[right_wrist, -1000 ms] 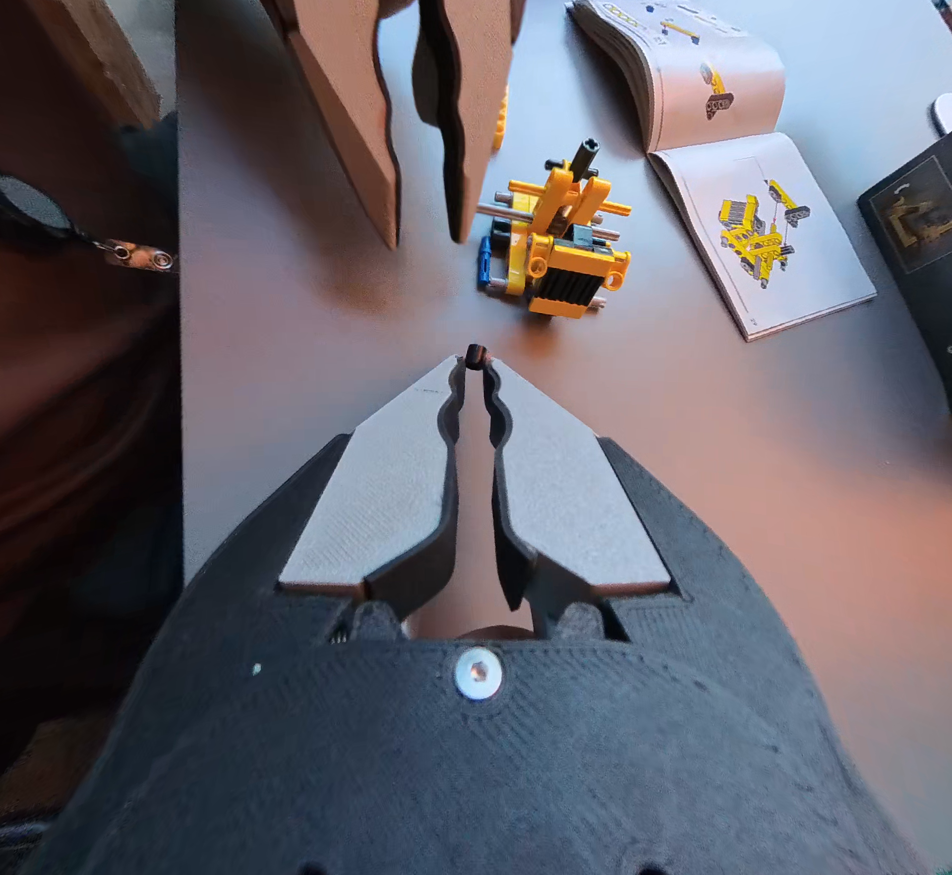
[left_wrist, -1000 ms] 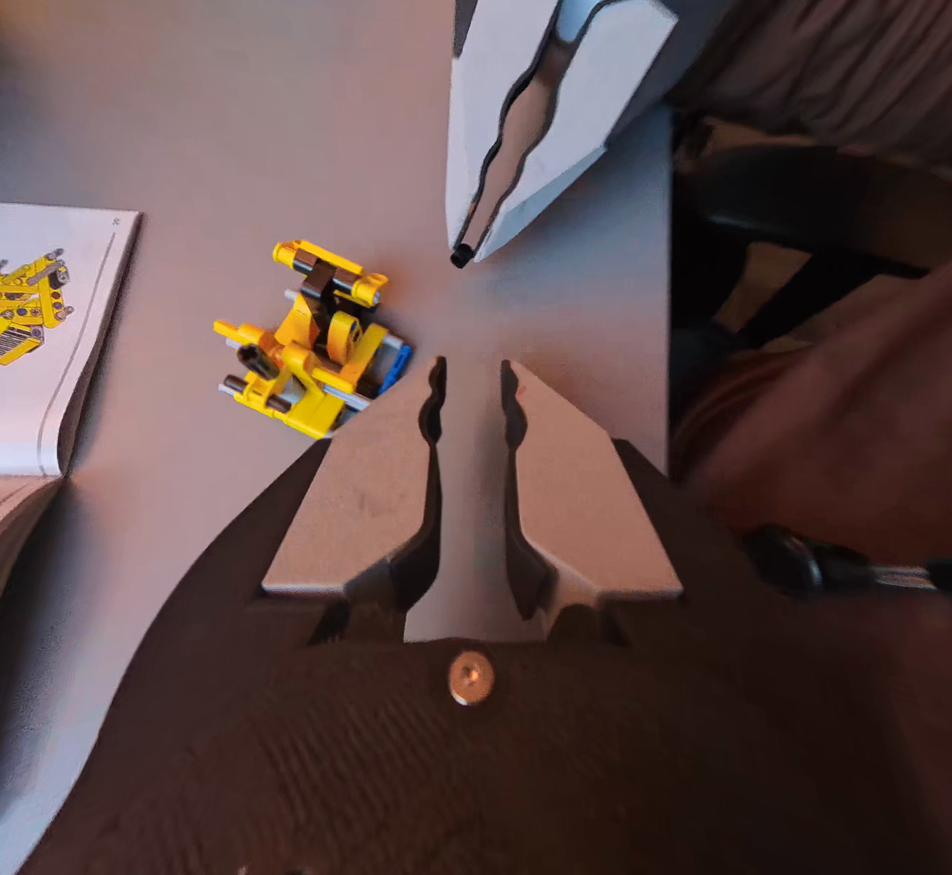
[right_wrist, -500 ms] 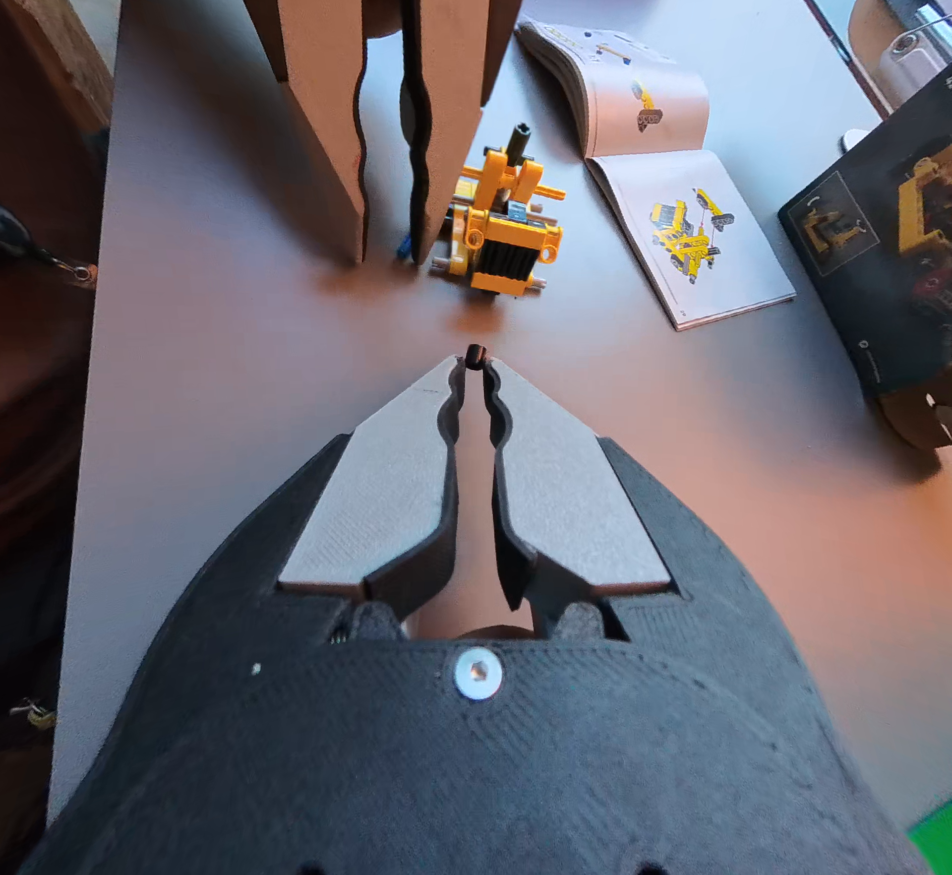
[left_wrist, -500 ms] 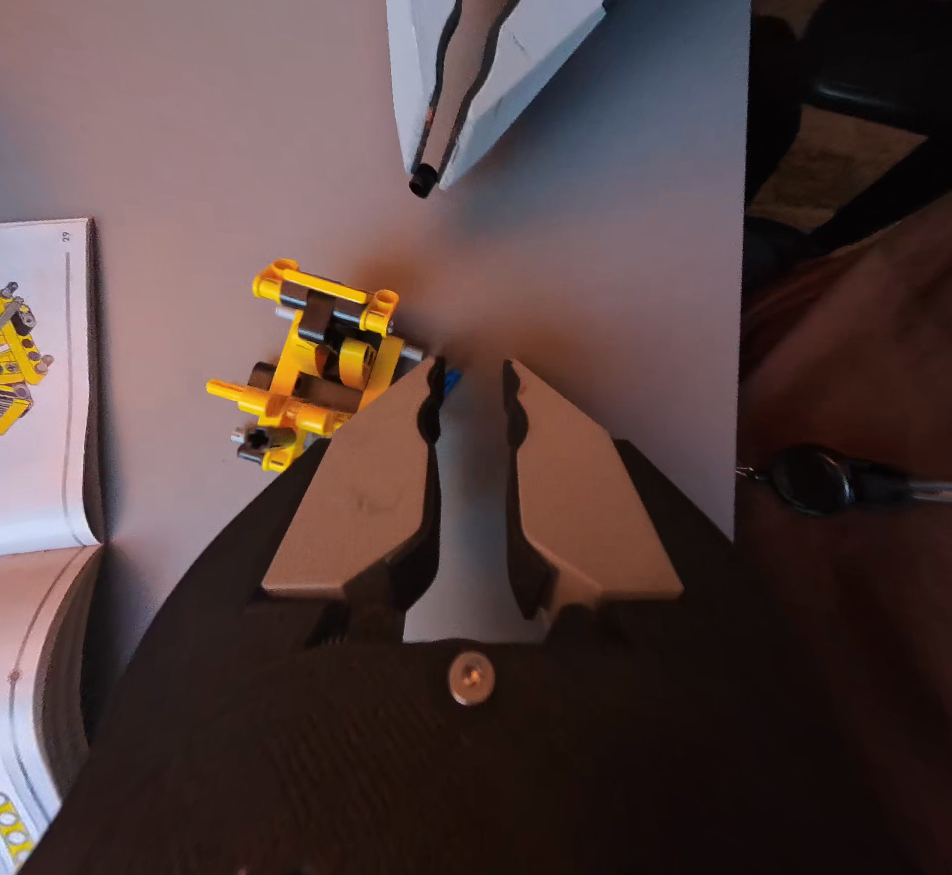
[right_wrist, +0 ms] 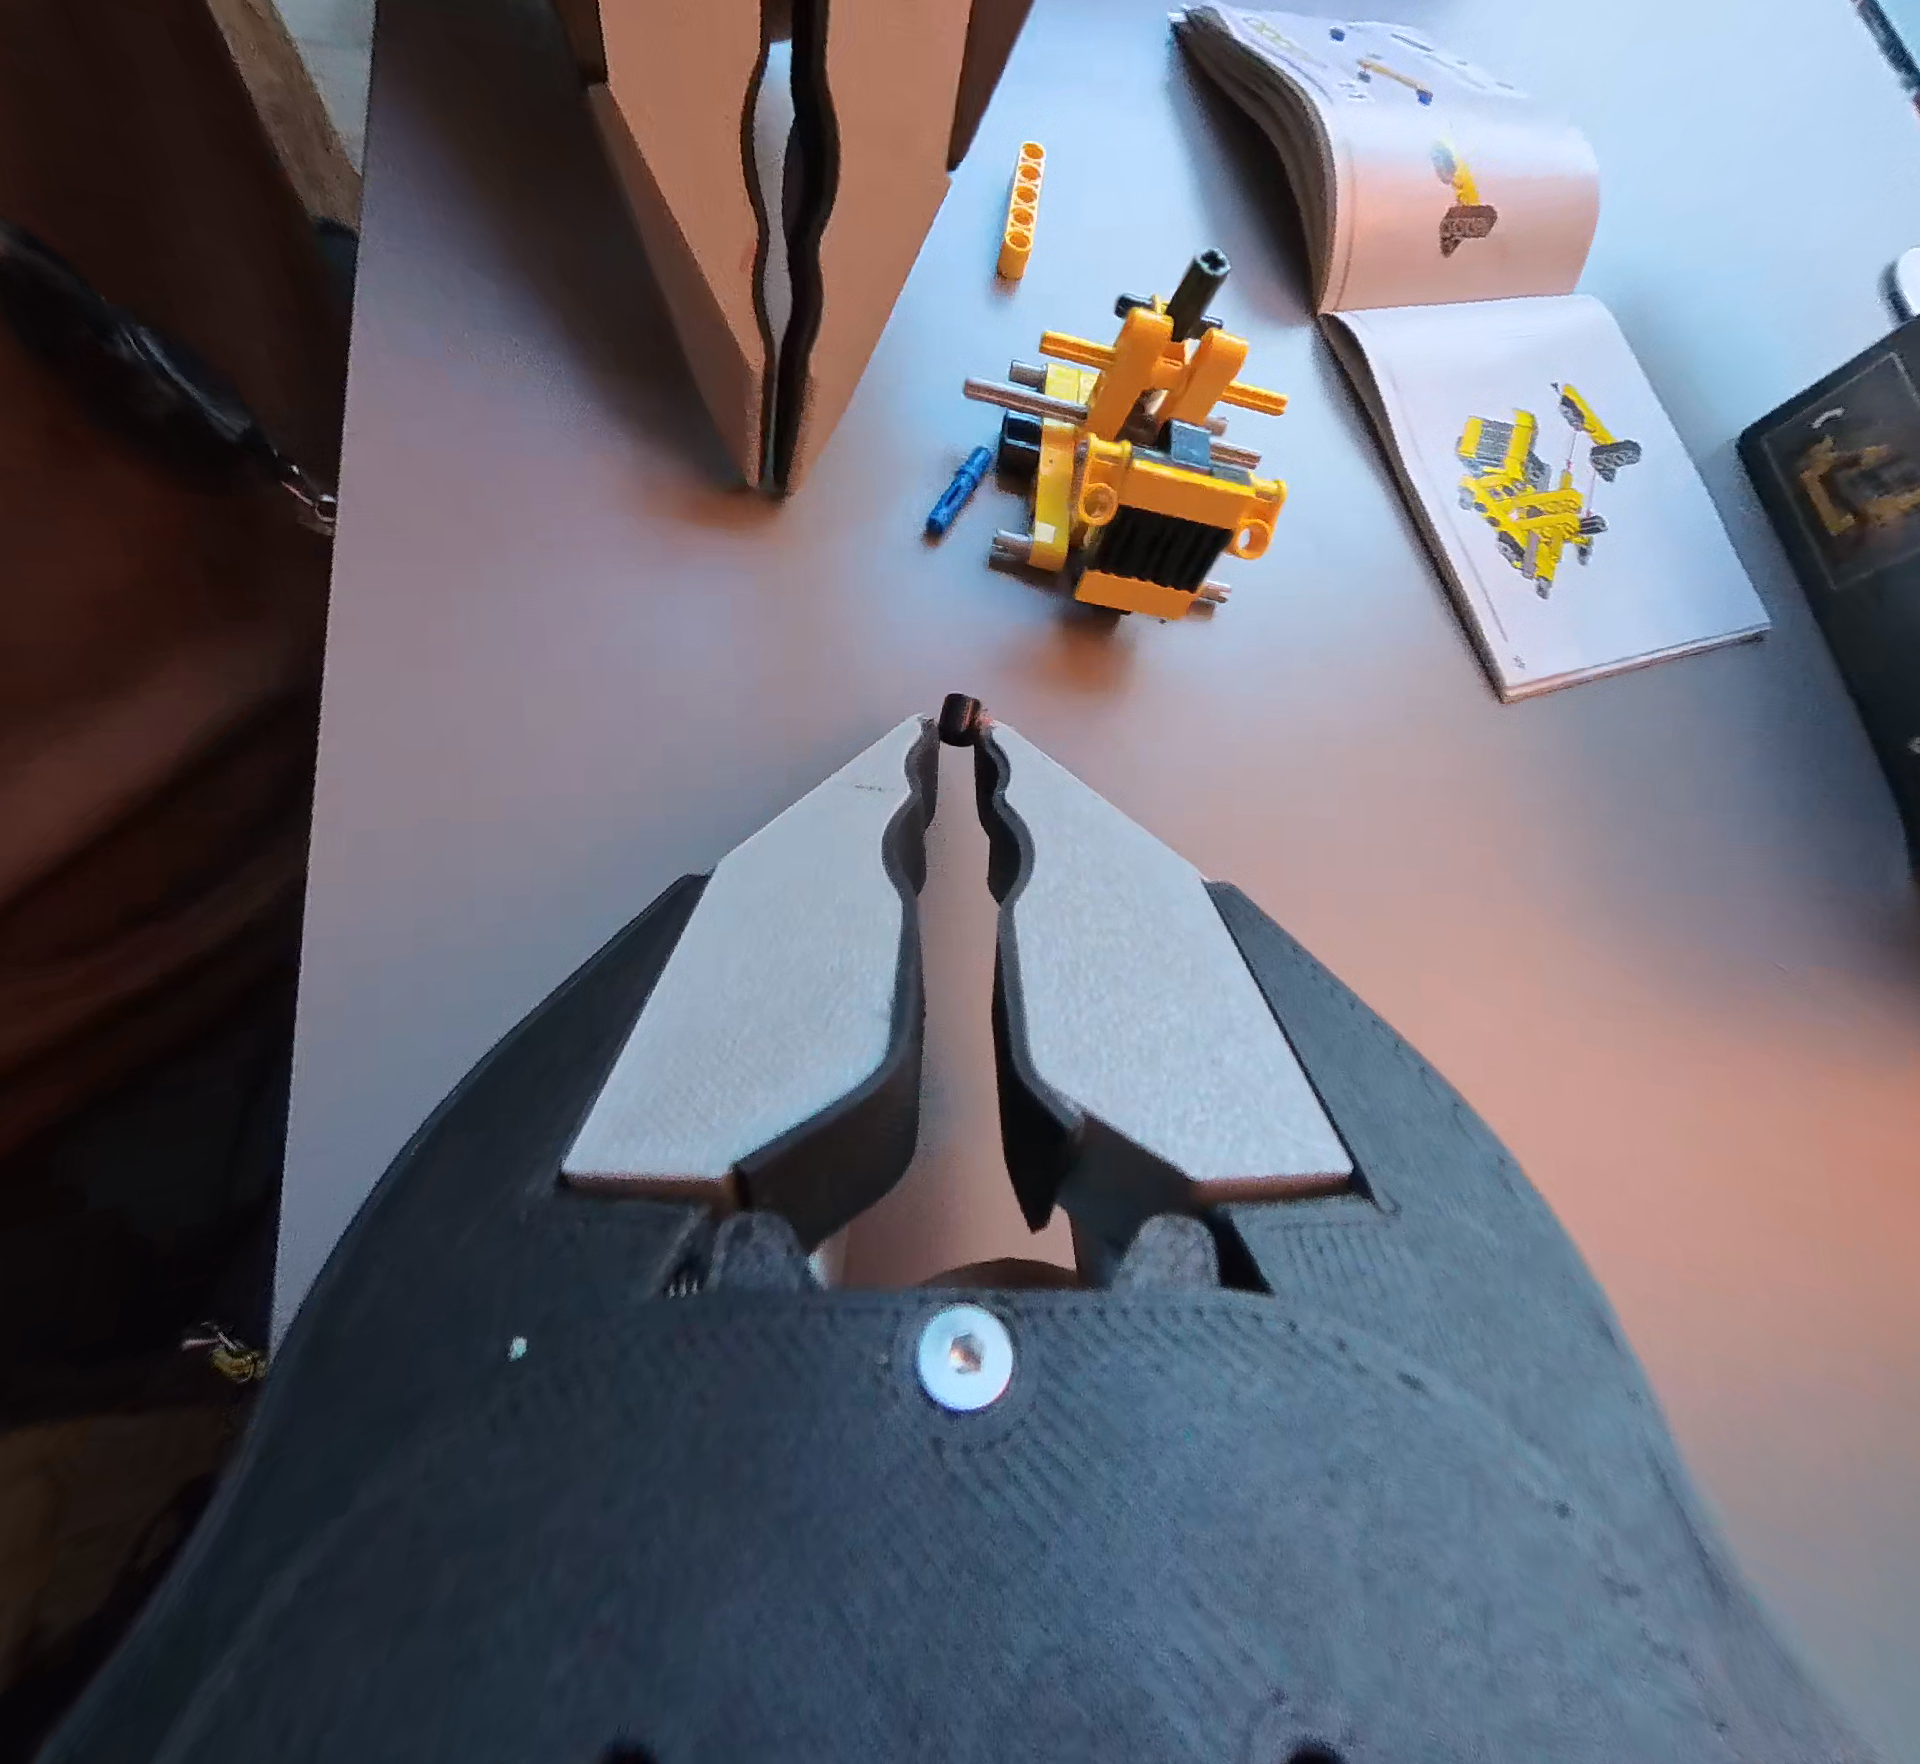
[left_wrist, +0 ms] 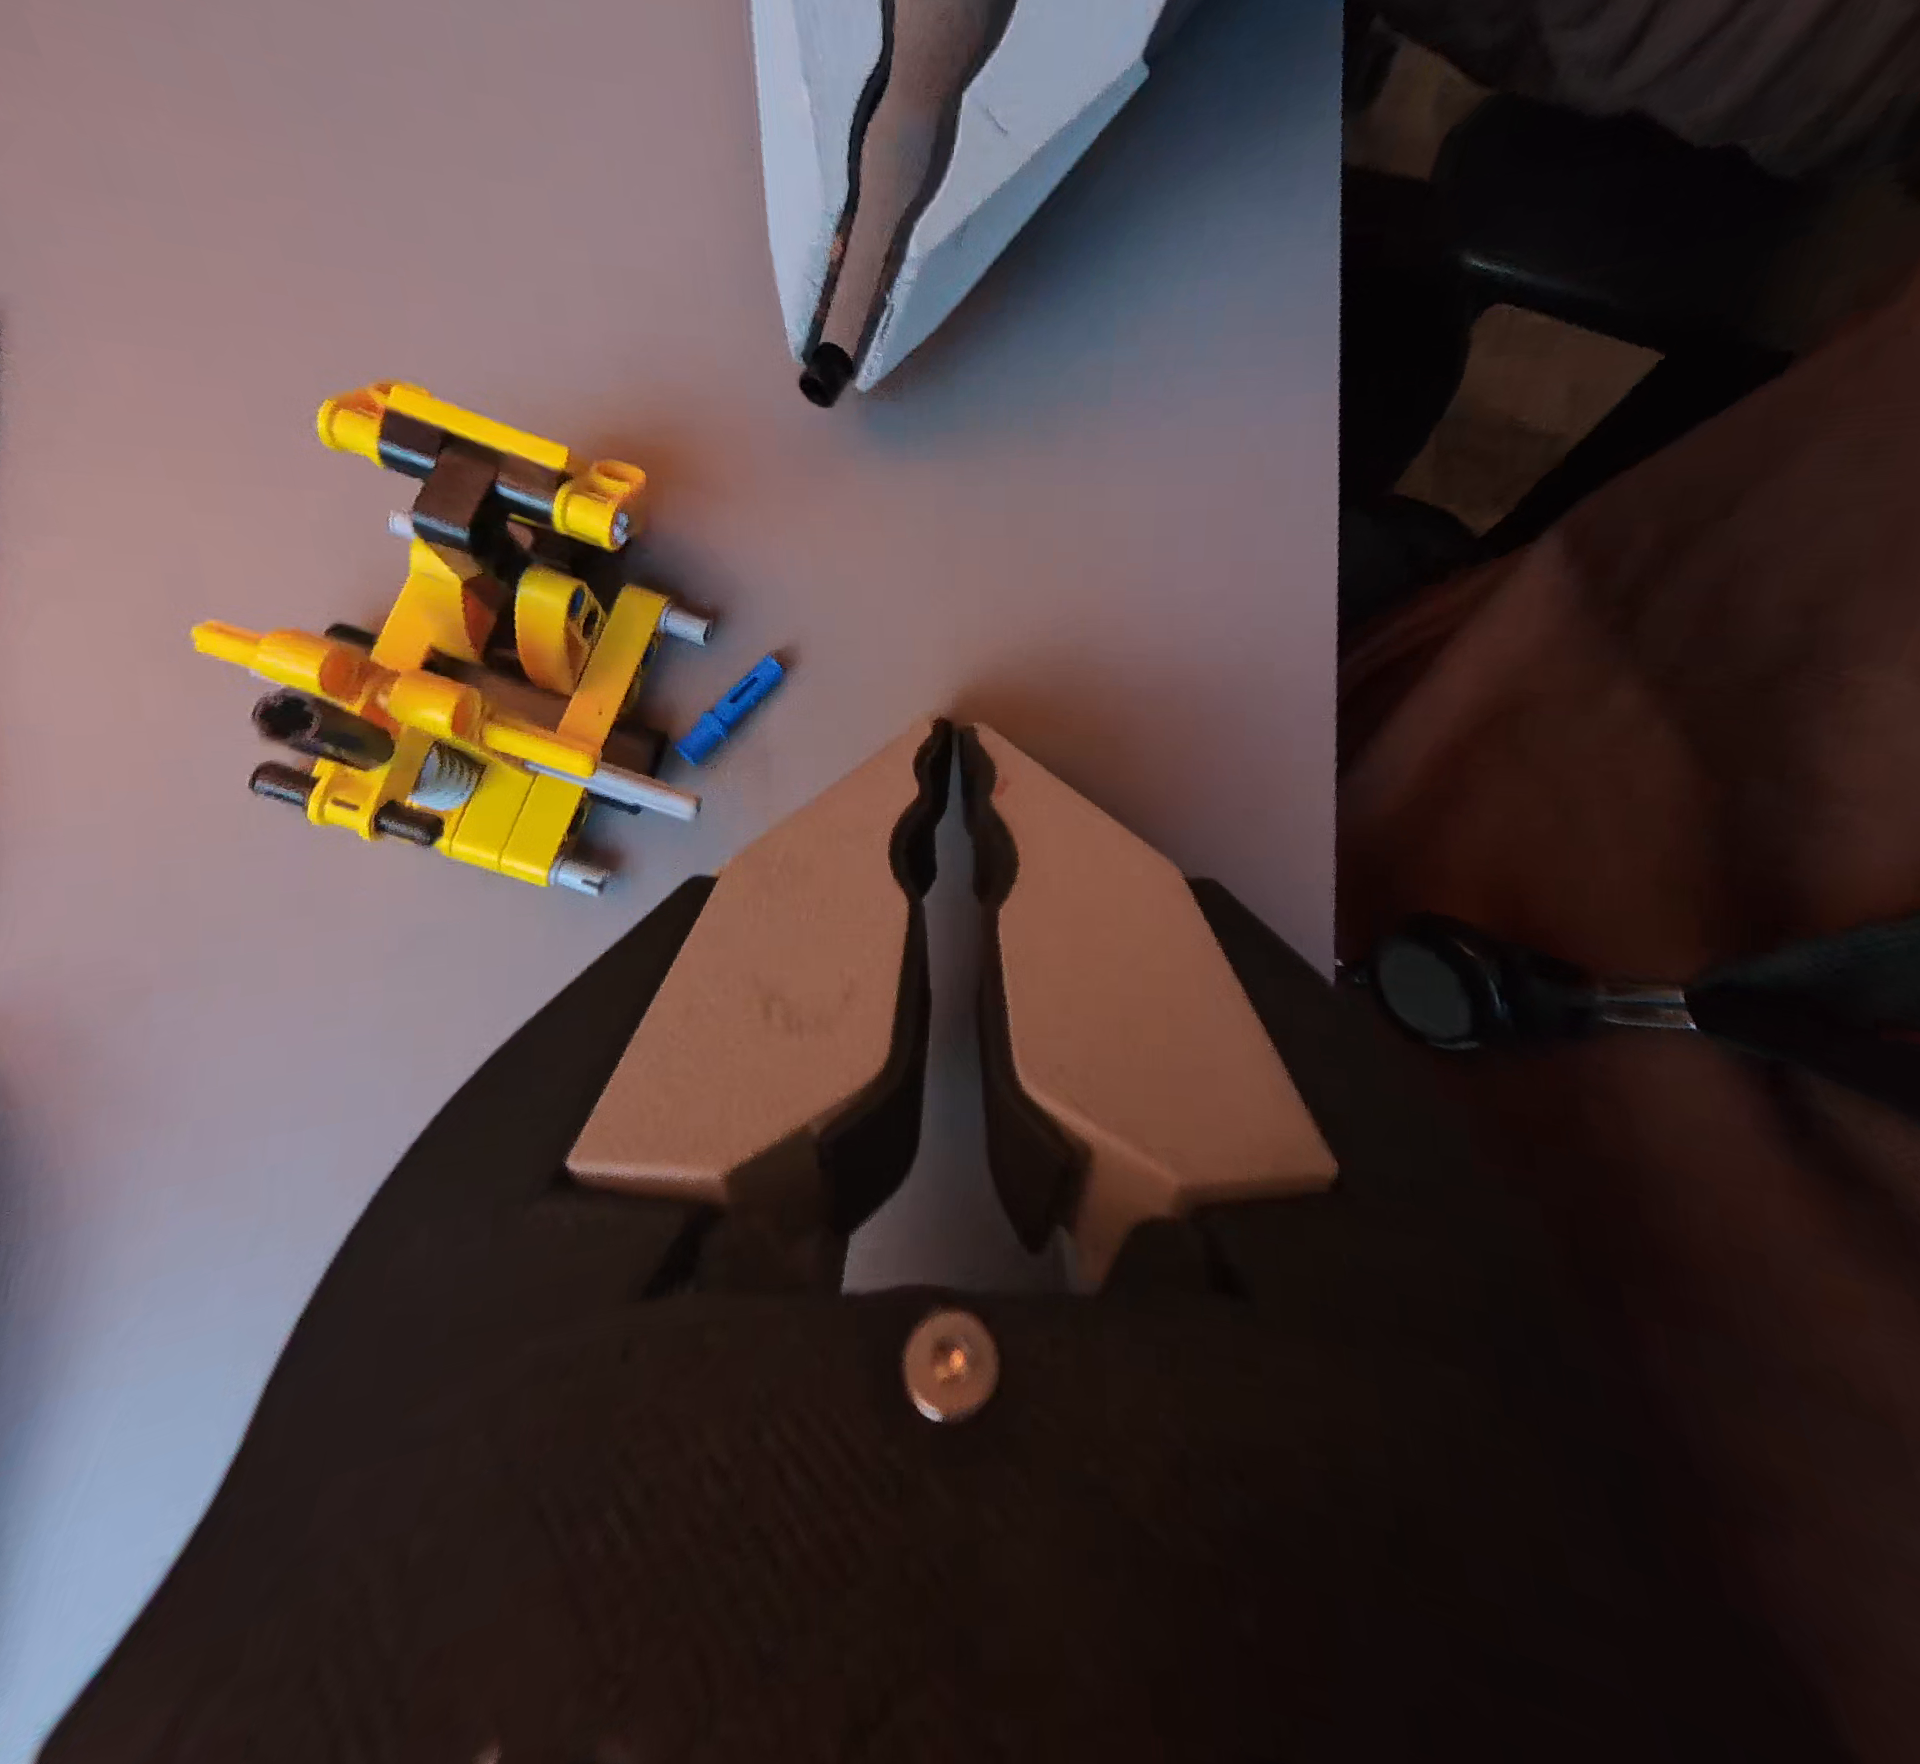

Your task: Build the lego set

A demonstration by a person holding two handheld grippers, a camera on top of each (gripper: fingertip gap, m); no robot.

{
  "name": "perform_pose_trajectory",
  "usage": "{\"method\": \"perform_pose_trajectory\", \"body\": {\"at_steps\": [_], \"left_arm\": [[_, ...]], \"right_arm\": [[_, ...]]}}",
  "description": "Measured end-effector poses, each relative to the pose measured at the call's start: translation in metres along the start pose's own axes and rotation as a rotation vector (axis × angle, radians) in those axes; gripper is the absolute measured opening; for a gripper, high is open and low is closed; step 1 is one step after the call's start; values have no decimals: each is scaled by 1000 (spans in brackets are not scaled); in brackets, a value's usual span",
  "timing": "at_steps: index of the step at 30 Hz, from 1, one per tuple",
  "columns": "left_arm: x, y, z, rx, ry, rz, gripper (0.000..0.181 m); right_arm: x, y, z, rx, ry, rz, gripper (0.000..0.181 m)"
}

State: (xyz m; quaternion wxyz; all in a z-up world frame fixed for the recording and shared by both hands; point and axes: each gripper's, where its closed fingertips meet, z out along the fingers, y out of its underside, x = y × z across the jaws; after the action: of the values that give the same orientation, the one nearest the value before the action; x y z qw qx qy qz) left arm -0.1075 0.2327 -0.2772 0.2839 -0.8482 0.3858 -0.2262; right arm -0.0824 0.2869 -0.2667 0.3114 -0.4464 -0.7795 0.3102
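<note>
The right gripper (right_wrist: 958, 727) pinches a small black plastic pin (right_wrist: 959, 715) at its tips; the left gripper (left_wrist: 948, 740) is closed, empty. The yellow-and-black partly built Lego assembly (right_wrist: 1132, 457) sits mid-table — light, rigid, likely to skid; grasp its solid yellow frame, not its protruding axles.

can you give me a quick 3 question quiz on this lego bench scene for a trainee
1. True or false: the left claw is shut on the blue pin.
2. What does the right claw grip? A yellow beam; B small black piece; C nothing
3. The blue pin lies on the ___ beside the yellow model.

Key: 1 false, shut with nothing between the tips; 2 B, the small black piece; 3 table.
</note>
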Motion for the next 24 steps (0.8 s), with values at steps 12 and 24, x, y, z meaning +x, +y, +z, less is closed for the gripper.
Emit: {"method": "perform_pose_trajectory", "body": {"at_steps": [12,24], "left_arm": [[-10,2,-13,51,-15,75,20],[-28,-9,-9,-149,-113,290,16]], "right_arm": [[-1,-6,2,24,-3,42,4],[-21,-2,12,-55,-114,43,4]]}}
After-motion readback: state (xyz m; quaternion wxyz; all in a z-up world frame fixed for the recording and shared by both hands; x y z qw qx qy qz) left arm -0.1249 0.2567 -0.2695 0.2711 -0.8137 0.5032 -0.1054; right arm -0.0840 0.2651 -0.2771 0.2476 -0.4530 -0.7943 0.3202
